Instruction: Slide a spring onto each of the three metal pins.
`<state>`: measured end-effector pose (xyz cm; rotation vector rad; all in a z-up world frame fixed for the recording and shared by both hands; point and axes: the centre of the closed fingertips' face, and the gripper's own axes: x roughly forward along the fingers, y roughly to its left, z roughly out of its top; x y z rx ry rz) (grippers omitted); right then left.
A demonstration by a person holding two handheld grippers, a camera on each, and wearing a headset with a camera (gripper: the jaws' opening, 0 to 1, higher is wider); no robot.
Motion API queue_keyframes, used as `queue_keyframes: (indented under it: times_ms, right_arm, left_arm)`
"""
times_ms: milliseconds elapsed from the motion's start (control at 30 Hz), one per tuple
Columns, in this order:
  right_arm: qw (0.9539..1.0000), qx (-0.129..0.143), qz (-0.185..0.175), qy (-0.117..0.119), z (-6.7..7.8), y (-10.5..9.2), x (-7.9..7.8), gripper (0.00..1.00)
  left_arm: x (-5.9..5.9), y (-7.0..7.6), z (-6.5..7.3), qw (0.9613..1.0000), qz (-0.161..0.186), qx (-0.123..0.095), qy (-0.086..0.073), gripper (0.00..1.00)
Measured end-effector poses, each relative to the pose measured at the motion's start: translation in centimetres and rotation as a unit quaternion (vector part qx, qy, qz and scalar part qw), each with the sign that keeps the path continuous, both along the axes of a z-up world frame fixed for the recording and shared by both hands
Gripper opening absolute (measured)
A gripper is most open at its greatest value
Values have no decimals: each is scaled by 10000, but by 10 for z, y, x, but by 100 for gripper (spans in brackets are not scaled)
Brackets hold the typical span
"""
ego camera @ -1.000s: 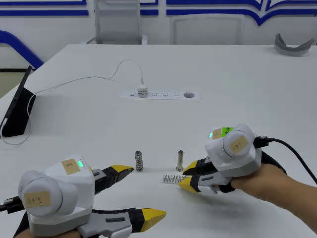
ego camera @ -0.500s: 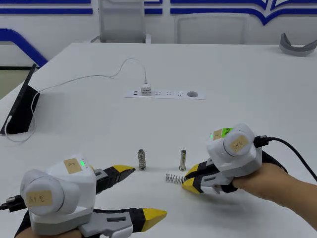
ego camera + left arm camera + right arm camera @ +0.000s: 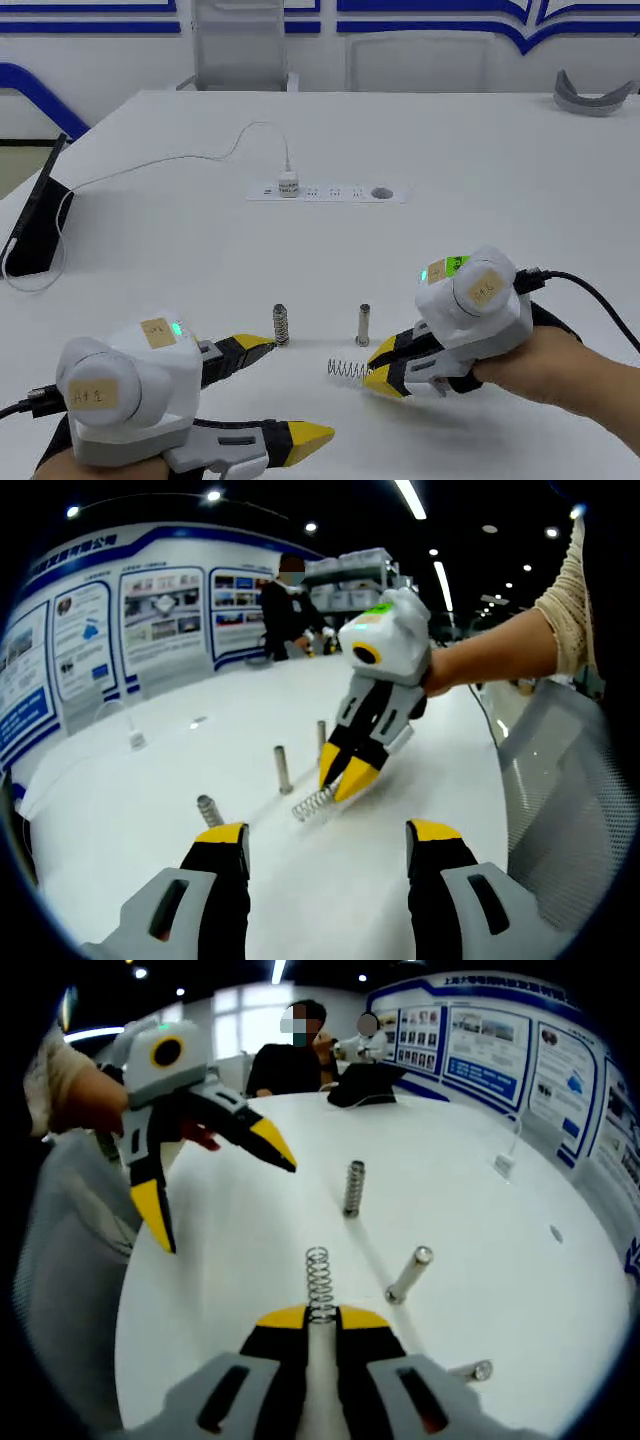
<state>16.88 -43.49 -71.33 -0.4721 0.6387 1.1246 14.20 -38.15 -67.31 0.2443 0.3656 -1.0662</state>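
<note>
On the white table [image 3: 480, 180] stand metal pins. One pin [image 3: 280, 325] wears a spring; in the right gripper view it is the coiled pin [image 3: 352, 1188]. A bare pin [image 3: 363, 324] stands to its right. Two bare pins [image 3: 283, 770] [image 3: 321, 738] show in the left gripper view. My right gripper [image 3: 376, 368] is shut on one end of a loose spring [image 3: 345, 369], held level just in front of the bare pin; the spring [image 3: 319, 1272] sticks out past the gripper [image 3: 320, 1318]. My left gripper [image 3: 285, 390] stands open and holds nothing, near the sprung pin.
A white power strip [image 3: 325, 191] with a plugged charger and cable lies mid-table. A dark device [image 3: 35, 215] leans at the left edge. A grey headset [image 3: 590, 92] rests far right. Chairs stand beyond the far edge. A person [image 3: 297, 1055] sits across the room.
The picture sways slightly with my head. My right gripper, still shut on the spring, has drawn a little nearer to me from the bare pin. The left gripper has barely moved.
</note>
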Motion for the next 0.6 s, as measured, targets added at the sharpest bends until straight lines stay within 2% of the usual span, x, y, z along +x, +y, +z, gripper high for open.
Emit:
queue_keyframes:
  times_ms: [200,467,600]
  right_arm:
    - [9998,40,200,-26,13,1,-12,11]
    - [9984,21,561,-35,27,4,-32,11]
    - [9975,-1,697,-65,32,6,-38,11]
  left_arm:
    - [1,-10,-1,9995,-249,145,-160,58]
    - [-5,-22,-3,9969,-608,347,-365,47]
    - [-7,-25,-1,9963,-704,306,-378,39]
